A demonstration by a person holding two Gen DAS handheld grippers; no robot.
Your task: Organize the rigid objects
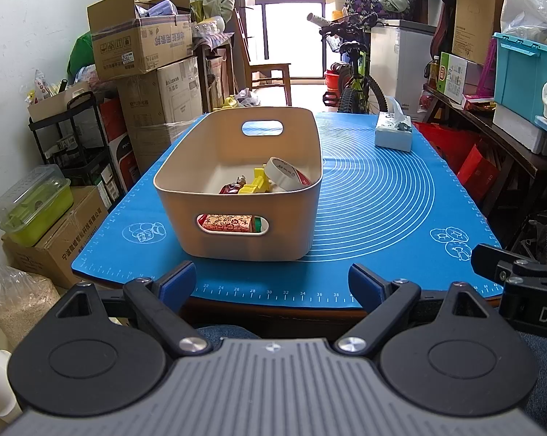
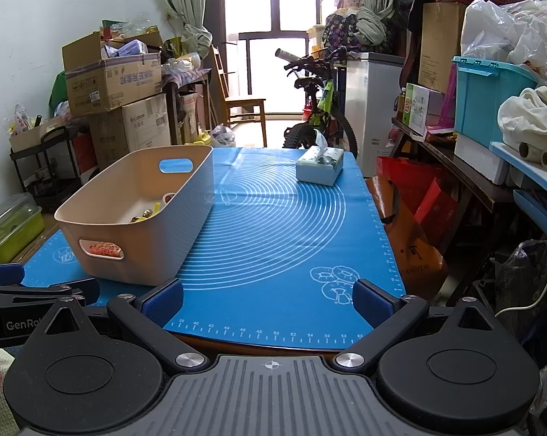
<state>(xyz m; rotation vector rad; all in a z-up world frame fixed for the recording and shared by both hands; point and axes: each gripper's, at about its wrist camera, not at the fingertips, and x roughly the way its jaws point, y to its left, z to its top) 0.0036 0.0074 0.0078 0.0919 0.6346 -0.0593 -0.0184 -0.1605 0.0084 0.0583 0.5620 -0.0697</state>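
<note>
A beige bin (image 1: pixel 237 225) (image 2: pixel 128 254) with handle cut-outs stands on the left half of the blue mat (image 1: pixel 382 200) (image 2: pixel 273 236). Inside it lie a roll of white tape (image 1: pixel 286 174), yellow plastic pieces (image 1: pixel 255 183), a dark red item (image 1: pixel 231 187) and a red patterned box (image 1: pixel 228 223) seen through the near handle hole. My left gripper (image 1: pixel 272 287) hangs open at the table's near edge, just short of the bin, with nothing between its fingers. My right gripper (image 2: pixel 268 301) is open too, over the near edge to the right of the bin, and empty.
A tissue box (image 1: pixel 393 132) (image 2: pixel 320 165) sits at the mat's far right. Stacked cardboard boxes (image 1: pixel 146 47) line the left wall. A bicycle (image 1: pixel 353 72) and a wooden chair (image 1: pixel 266 69) stand beyond the table. Shelves with a blue crate (image 2: pixel 491 101) run along the right.
</note>
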